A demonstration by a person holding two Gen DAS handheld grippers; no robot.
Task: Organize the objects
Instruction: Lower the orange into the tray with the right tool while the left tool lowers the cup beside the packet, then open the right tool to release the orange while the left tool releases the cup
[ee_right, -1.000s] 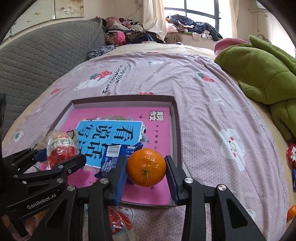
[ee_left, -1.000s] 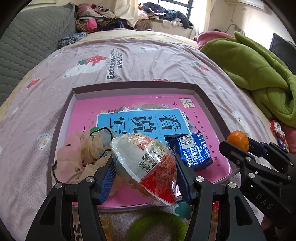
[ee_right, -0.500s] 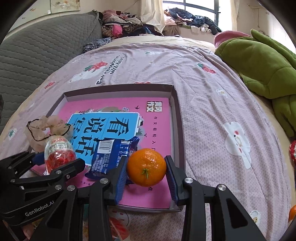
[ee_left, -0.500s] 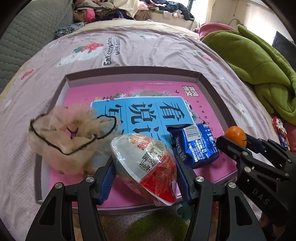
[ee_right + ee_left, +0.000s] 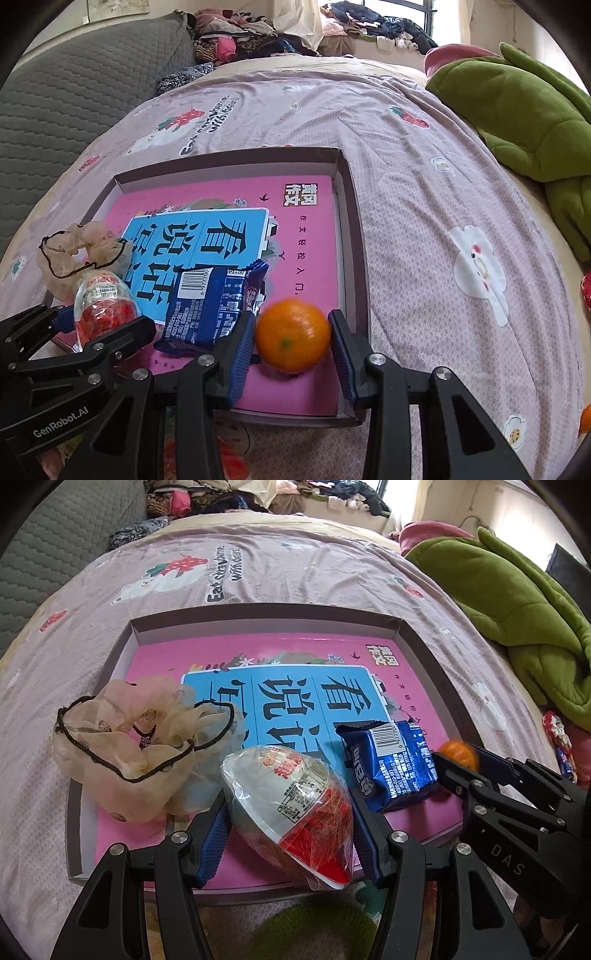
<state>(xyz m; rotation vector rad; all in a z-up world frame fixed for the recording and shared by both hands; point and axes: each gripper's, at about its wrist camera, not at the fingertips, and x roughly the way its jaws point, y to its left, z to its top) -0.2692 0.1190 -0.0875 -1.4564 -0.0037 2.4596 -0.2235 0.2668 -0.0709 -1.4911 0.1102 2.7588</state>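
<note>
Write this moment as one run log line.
left gripper: shut on wrapped bowl | right gripper: open, orange released | tray

Orange point(image 5: 292, 339) between parted right gripper point(image 5: 291, 345) fingers

Glossy crinkled plastic wrap on the snack bowl point(image 5: 291, 812), shiny blue foil packet point(image 5: 391, 766), sheer gauzy scrunchie point(image 5: 136, 746), matt cardboard box point(image 5: 443, 686), dimpled orange point(image 5: 291, 339), cotton bedsheet point(image 5: 424, 192).
</note>
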